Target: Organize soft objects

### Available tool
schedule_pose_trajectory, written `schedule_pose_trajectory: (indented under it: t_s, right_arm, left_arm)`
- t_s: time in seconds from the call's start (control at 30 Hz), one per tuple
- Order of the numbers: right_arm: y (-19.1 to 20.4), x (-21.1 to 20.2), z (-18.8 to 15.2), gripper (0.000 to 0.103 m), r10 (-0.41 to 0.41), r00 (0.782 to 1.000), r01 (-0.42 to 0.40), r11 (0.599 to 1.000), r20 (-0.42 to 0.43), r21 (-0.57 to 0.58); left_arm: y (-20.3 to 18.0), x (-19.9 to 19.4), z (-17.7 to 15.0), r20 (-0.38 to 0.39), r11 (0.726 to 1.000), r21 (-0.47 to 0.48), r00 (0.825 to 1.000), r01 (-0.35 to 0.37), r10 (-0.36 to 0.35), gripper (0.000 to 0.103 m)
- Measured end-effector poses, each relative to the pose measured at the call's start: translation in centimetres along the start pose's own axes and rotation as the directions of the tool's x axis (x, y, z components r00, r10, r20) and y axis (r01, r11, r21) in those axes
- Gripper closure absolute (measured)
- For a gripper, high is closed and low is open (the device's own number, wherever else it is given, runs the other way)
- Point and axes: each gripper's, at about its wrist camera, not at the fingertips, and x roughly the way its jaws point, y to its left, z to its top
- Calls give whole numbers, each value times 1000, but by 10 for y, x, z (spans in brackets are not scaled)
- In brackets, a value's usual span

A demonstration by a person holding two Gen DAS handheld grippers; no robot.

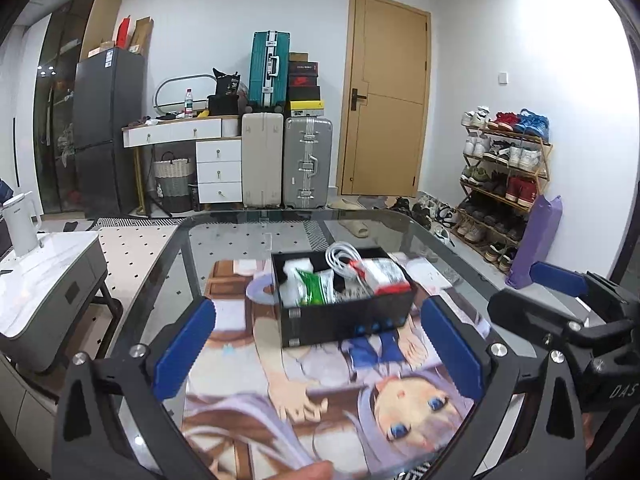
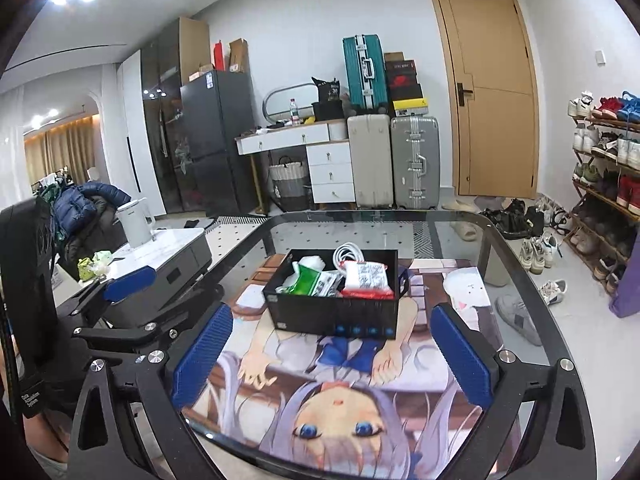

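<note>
A black box (image 1: pixel 344 320) (image 2: pixel 332 316) stands on a printed anime mat (image 1: pixel 280 384) (image 2: pixel 340 396) on the glass table. In the box lie a green-and-white soft packet (image 1: pixel 310 286) (image 2: pixel 306 280), a red-and-white soft packet (image 1: pixel 384 274) (image 2: pixel 366 278) and a coiled white cable (image 1: pixel 340 254) (image 2: pixel 348 252). My left gripper (image 1: pixel 316 340) is open and empty, held back from the box over the mat. My right gripper (image 2: pixel 334 354) is open and empty, also short of the box. The right gripper shows at the right of the left wrist view (image 1: pixel 568 300); the left gripper shows at the left of the right wrist view (image 2: pixel 132 300).
The glass table's rim (image 1: pixel 256 216) (image 2: pixel 360 214) curves round the mat. A grey side cabinet (image 1: pixel 44 280) (image 2: pixel 172 256) with a white kettle (image 1: pixel 20 222) (image 2: pixel 134 220) stands to the left. Suitcases, a desk, a door and a shoe rack (image 1: pixel 508 184) line the far wall.
</note>
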Motion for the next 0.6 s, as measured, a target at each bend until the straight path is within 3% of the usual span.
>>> schedule_pose_trajectory:
  t_s: [0.13,0.37,0.6]
  right_arm:
    - [4,-26,-19,2,14,998,-15,1000,54,7]
    - [11,-74,-54,1,-49,986,57,998,158,-41]
    - [13,-111,-91,1,-72,977,87,994,201,-63]
  left_arm:
    - [0,-25,-18,40,999,5,998,-44,43,0]
    - [1,-78,-52,141,999,-14,989,-52,53,0]
    - [-7,-106,-79,167,998,-1,984,-68,67,0]
